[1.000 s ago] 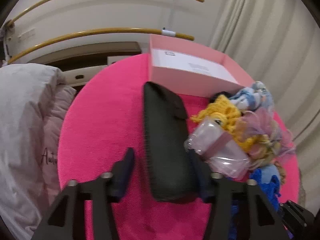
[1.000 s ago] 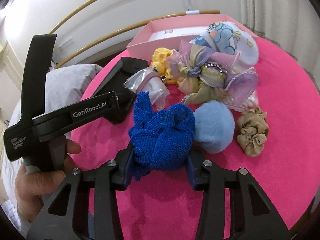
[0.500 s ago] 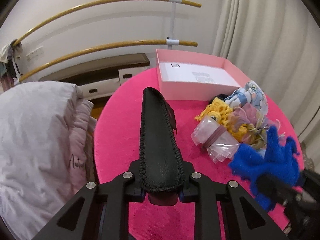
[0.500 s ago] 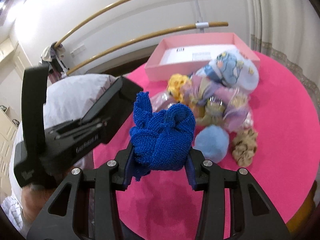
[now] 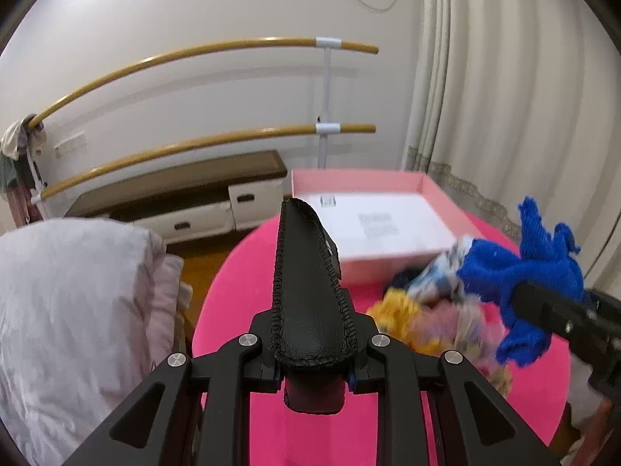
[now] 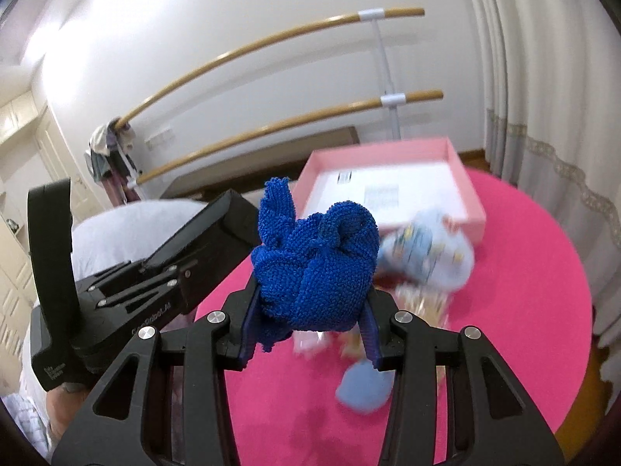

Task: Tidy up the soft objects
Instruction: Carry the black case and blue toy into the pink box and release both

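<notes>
My left gripper [image 5: 312, 372] is shut on a black leather pouch [image 5: 308, 291] and holds it high above the pink table [image 5: 240, 272]. My right gripper [image 6: 308, 334] is shut on a blue knitted cloth [image 6: 316, 272], also lifted; the cloth shows in the left wrist view [image 5: 524, 275] at the right. The pink open box [image 5: 372, 225] stands at the table's far side, also in the right wrist view [image 6: 392, 190]. A pile of soft items [image 5: 434, 303] lies in front of the box, blurred.
A pale blue pom-pom [image 6: 365, 388] lies on the table near my right gripper. A pale quilted jacket [image 5: 73, 303] is draped at the left. Wooden ballet bars [image 5: 194, 143], a low cabinet [image 5: 182, 198] and curtains [image 5: 504, 97] stand behind the table.
Both grippers have risen higher above the table with their loads and tilted toward the pink box. The left gripper closed on the pouch a second ago.
</notes>
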Motion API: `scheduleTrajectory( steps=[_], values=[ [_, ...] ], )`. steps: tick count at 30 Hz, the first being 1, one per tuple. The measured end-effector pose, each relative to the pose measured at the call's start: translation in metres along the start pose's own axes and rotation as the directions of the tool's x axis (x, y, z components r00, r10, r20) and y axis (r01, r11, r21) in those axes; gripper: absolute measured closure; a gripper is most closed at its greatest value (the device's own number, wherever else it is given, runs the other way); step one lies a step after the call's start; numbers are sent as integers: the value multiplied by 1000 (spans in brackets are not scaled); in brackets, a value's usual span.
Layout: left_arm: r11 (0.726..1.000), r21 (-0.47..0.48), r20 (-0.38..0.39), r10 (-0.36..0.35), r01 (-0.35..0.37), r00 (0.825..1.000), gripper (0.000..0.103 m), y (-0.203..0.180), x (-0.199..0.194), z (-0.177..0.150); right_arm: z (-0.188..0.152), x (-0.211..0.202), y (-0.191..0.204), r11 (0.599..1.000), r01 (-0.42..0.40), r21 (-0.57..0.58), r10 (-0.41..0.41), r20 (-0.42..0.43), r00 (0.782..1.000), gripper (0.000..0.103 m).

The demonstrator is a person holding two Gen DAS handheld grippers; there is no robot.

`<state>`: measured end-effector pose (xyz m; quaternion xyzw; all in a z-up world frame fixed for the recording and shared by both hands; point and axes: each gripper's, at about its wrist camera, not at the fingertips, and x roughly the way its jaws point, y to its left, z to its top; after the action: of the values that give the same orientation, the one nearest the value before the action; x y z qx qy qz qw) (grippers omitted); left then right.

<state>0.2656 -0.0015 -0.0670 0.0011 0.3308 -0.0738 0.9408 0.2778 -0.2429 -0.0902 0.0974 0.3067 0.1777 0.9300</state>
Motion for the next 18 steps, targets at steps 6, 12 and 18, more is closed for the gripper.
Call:
scheduleTrajectory(
  steps=[6,12,18],
  values=[
    [1000,10,20,-8,8,1000,84,-11,17,38,48,11,-24,999,36,-3,-36,39,999,62],
    [1000,23,12,-15,15,1000,83,-22,56,74,92,53,-55,997,82,-13,-82,10,997,62],
    [1000,16,-22,-15,16,1000,83,-33,106,105,128,105,-83,993,113,-28,-115,-54,992,61]
  ],
)
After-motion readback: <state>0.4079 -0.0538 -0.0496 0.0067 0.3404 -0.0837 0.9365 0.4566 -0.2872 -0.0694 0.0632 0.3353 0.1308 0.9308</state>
